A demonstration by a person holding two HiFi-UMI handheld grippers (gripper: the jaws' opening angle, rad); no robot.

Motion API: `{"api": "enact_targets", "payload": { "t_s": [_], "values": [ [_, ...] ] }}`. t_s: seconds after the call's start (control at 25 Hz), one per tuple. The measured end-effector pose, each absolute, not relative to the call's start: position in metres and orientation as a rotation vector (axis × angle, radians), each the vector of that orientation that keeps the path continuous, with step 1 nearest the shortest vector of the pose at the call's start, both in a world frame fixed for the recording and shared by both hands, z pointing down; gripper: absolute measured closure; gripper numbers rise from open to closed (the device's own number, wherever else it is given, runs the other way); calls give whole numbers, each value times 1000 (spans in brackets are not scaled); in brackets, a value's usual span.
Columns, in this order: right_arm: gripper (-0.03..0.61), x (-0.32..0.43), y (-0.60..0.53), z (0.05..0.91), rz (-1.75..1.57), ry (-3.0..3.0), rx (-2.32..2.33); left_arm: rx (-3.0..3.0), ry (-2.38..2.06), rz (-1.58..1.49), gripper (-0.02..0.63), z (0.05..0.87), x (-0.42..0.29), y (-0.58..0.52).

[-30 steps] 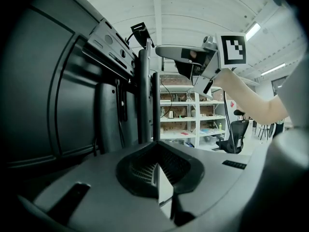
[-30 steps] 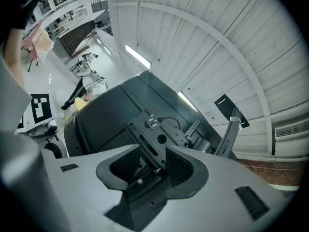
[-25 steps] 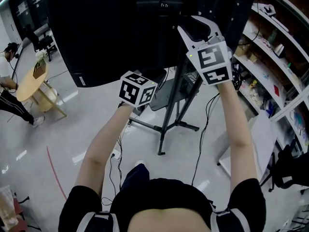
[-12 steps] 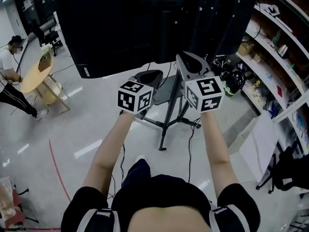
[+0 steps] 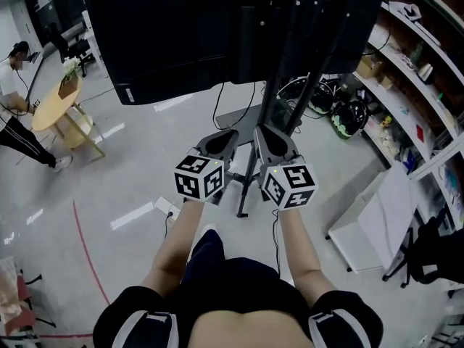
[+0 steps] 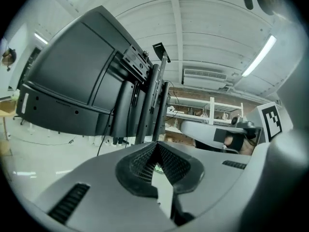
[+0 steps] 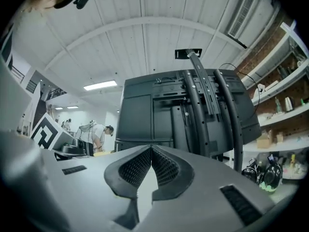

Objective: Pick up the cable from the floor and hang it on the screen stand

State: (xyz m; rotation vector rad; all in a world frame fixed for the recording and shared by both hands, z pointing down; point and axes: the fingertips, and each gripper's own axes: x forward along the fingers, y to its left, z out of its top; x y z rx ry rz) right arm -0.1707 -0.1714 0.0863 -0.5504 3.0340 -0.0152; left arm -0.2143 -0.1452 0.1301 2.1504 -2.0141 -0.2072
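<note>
The big black screen (image 5: 181,42) stands on a black tripod stand (image 5: 250,169); the gripper views show its back (image 6: 72,76) (image 7: 149,115) and its poles (image 6: 154,100) (image 7: 203,110). Thin black cables (image 5: 217,104) hang from the screen's lower edge to the floor. My left gripper (image 5: 223,138) (image 6: 155,146) is low in front of the stand, shut and empty. Beside it, my right gripper (image 5: 267,138) (image 7: 151,151) has just been closing and is shut with nothing between the pads. Neither touches the stand.
Coiled cables (image 5: 348,114) lie by the shelves (image 5: 406,100) at the right. A white panel (image 5: 370,223) leans at lower right. A power strip (image 5: 165,209) lies on the floor left of the stand's foot. A round wooden table (image 5: 54,111) and a person (image 5: 11,71) are at far left.
Both grippers came down from behind the screen to waist height, side by side. The right jaws went from wide open to shut, and that gripper rolled.
</note>
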Motion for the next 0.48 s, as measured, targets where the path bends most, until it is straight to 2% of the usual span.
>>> {"api": "enact_targets", "payload": {
  "t_s": [0.48],
  "values": [
    [555, -129, -140, 130, -84, 3034, -640, 2071, -1986, -203, 611, 181, -183, -102]
  ]
}}
